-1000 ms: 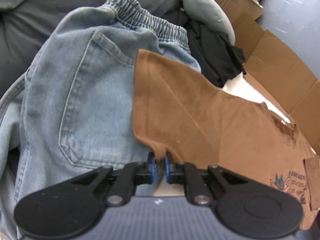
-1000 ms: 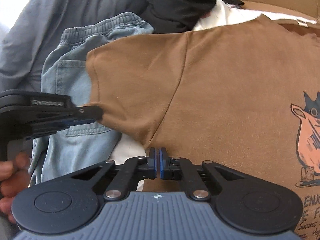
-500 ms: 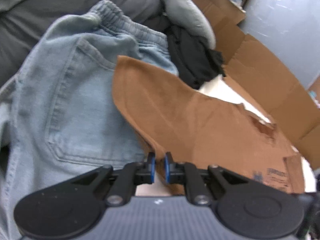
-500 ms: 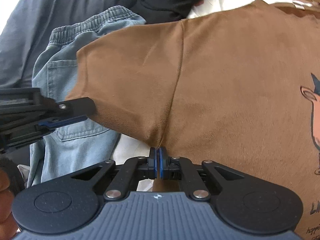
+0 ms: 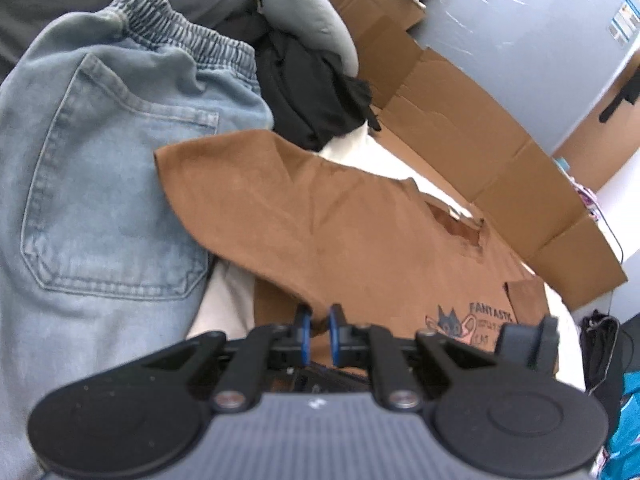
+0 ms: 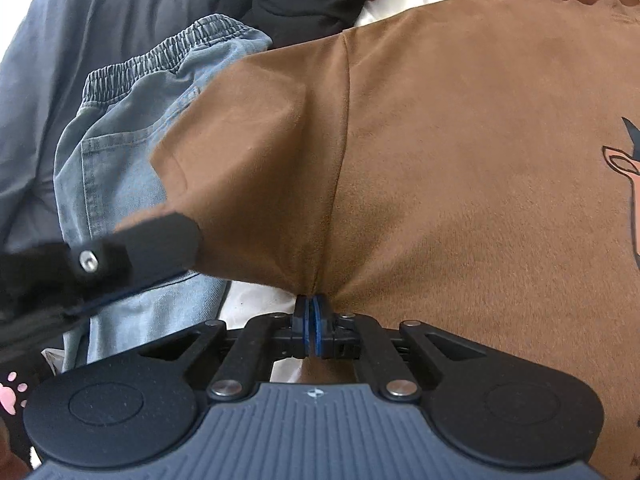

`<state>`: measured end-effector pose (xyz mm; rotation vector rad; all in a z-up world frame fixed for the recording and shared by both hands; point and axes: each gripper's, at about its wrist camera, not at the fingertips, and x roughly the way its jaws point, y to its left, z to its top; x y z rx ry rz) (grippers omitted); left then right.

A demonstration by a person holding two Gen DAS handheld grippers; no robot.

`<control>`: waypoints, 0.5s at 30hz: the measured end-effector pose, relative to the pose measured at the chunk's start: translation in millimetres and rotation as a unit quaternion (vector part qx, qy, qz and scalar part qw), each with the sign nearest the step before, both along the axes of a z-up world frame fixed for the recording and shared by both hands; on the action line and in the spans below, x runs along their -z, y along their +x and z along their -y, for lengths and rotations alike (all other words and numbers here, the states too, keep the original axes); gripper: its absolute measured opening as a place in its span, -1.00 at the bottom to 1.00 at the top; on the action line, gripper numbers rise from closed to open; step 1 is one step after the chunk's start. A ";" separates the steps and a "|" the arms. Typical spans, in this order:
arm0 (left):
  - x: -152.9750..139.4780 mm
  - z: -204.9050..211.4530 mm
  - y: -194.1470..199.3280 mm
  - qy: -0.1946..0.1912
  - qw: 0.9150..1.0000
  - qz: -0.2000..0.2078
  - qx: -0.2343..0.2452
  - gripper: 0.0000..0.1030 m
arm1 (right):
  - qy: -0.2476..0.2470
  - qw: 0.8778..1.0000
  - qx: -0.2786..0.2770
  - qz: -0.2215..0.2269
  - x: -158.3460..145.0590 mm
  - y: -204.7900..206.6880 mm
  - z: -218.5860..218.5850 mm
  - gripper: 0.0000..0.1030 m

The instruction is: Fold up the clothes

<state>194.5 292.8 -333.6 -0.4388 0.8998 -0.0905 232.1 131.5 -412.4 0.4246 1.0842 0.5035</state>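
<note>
A brown T-shirt [image 5: 360, 240] with a cartoon print lies spread on a white surface. Its left sleeve [image 6: 248, 152] is lifted off the jeans. My left gripper [image 5: 318, 322] is shut on the sleeve's lower hem, with brown cloth between its blue pads. It also shows in the right wrist view as a blurred left gripper [image 6: 160, 236] at the sleeve's edge. My right gripper [image 6: 312, 314] pinches the shirt where the sleeve seam meets the side. Its jaws are opening, and cloth is still bunched between the pads.
Light blue jeans [image 5: 100, 184] with an elastic waist lie left of the shirt, partly under the sleeve. A black garment [image 5: 316, 96] and grey clothing [image 5: 304, 12] are piled behind. Flattened cardboard [image 5: 480, 140] lines the far right. The white surface [image 5: 228, 300] shows below the sleeve.
My left gripper has swung to the right with the sleeve, drawing it off the jeans toward the shirt's body. The right gripper has kept its place at the seam.
</note>
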 end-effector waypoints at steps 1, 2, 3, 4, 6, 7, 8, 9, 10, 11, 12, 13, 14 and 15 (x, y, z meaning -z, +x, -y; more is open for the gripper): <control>0.0 -0.9 -1.0 0.000 1.000 -0.001 -0.002 -0.80 | -0.004 1.000 0.004 0.002 -2.7 -2.9 2.6 -0.86; 0.2 -2.1 -1.4 -0.001 1.000 -0.001 -0.004 -0.80 | -0.011 1.000 0.010 0.005 -5.7 -6.3 5.2 -0.92; 0.5 -3.6 -1.8 -0.002 1.000 -0.003 -0.007 -0.80 | -0.016 1.000 0.015 0.009 -8.5 -8.6 7.1 -0.94; 1.2 -4.3 -1.4 -0.001 1.000 -0.004 -0.008 -0.80 | -0.012 1.000 0.021 0.008 -10.3 -10.4 9.1 -0.94; 1.4 -5.2 -1.7 0.000 1.000 -0.004 -0.008 -0.80 | 0.002 0.999 0.035 0.001 -12.0 -13.4 12.8 -0.94; 1.0 -5.4 -1.2 -0.001 1.000 -0.004 -0.007 -0.80 | 0.006 0.999 0.041 -0.002 -11.8 -13.8 13.2 -0.94; 0.3 -5.1 -1.4 -0.001 1.000 -0.003 -0.006 -0.80 | 0.009 0.999 0.047 -0.005 -10.8 -13.2 13.2 -0.95; -1.1 -4.8 -1.6 -0.002 1.000 -0.002 -0.004 -0.80 | 0.010 0.999 0.051 -0.008 -9.3 -12.0 12.9 -0.95; -2.7 -4.5 -1.8 -0.003 1.000 -0.001 -0.002 -0.80 | 0.010 0.998 0.056 -0.013 -6.4 -10.7 11.9 -0.95; -4.2 -4.2 -1.9 -0.005 1.000 0.000 -0.001 -0.80 | 0.009 0.998 0.060 -0.019 -2.4 -9.5 10.3 -0.97; -6.0 -3.7 -1.9 -0.008 1.000 0.002 0.001 -0.80 | 0.009 0.997 0.066 -0.024 1.3 -8.5 9.0 -0.95; -7.8 -2.7 -1.6 -0.010 1.000 0.005 0.003 -0.80 | 0.009 0.997 0.072 -0.027 4.1 -8.3 8.2 -0.91; -9.3 -1.0 -0.8 -0.012 1.000 0.007 0.008 -0.80 | 0.010 0.997 0.075 -0.026 5.4 -8.2 7.3 -0.91; -10.4 0.9 -0.1 -0.014 1.000 0.008 0.012 -0.80 | 0.009 0.997 0.075 -0.024 5.9 -8.2 5.8 -0.91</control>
